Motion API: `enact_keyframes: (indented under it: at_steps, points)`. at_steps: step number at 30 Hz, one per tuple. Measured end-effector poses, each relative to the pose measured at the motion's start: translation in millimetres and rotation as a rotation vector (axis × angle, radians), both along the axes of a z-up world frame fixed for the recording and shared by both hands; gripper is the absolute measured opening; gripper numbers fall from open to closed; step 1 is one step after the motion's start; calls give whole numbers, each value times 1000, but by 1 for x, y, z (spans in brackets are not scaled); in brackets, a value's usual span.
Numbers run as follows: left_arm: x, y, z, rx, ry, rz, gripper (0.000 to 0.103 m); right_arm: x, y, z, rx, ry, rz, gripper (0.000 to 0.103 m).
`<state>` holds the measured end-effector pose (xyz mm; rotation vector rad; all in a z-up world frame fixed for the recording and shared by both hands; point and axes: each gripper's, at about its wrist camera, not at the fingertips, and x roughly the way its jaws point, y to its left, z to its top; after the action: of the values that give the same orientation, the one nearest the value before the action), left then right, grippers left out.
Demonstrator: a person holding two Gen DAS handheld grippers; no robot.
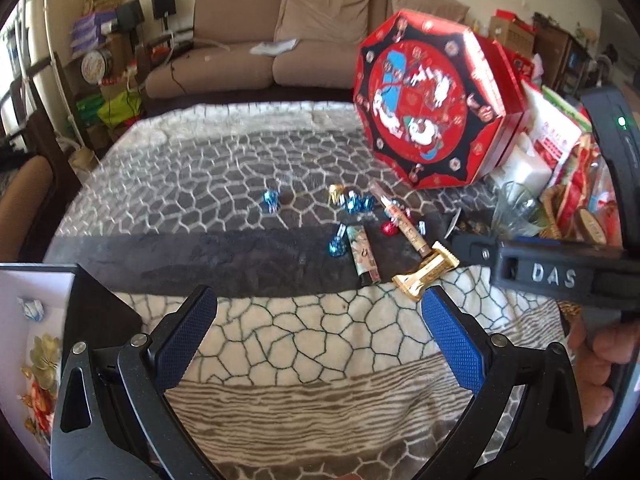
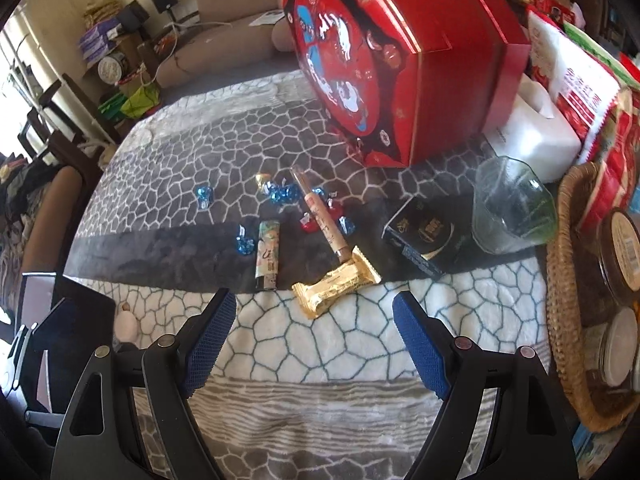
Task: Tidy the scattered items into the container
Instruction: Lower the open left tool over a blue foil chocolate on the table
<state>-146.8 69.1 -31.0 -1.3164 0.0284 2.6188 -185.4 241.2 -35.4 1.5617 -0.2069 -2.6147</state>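
2 grippers stood wide open and empty, angled down over the patterned blanket (image 2: 320,344), apparently for an approach: the left gripper (image 1: 320,344) and right gripper (image 2: 312,340). Just beyond the right gripper lay a gold-wrapped snack bar (image 2: 336,280), touching a slim paper-labelled tube (image 2: 320,212) behind it. Left of the bar lay a printed lighter (image 2: 267,258), and farther off, blue foil candies (image 2: 280,194) and 1 red candy (image 2: 308,224). The white container (image 1: 36,344), holding gold pieces, sat well left of the bar.
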Motion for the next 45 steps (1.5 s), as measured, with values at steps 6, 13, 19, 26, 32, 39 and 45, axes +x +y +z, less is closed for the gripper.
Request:
enact_keyframes:
  at_steps: [6,13,19,26,32,39,45]
  points:
    - [-27,17,-34,-13,-77,-48,103,-40,0,-24,-38,-66,47,81]
    - [-53,43,-78,-83,-66,-208,98,-80,0,-38,121,-61,124,66]
    - [-77,42,-86,-101,8,-234,82,-98,1,-55,7,-72,97,44]
    - [-100,33,-99,-4,3,-235,44,-110,11,-78,-24,-120,-14,21]
    - [-106,31,-110,-13,-5,-254,31,-113,12,-67,10,-94,-25,19]
    - [-100,38,-125,-42,16,-262,23,-113,8,-82,110,-144,-40,13]
    - [-100,39,-126,-48,24,-259,28,-115,4,-91,92,-135,-2,13]
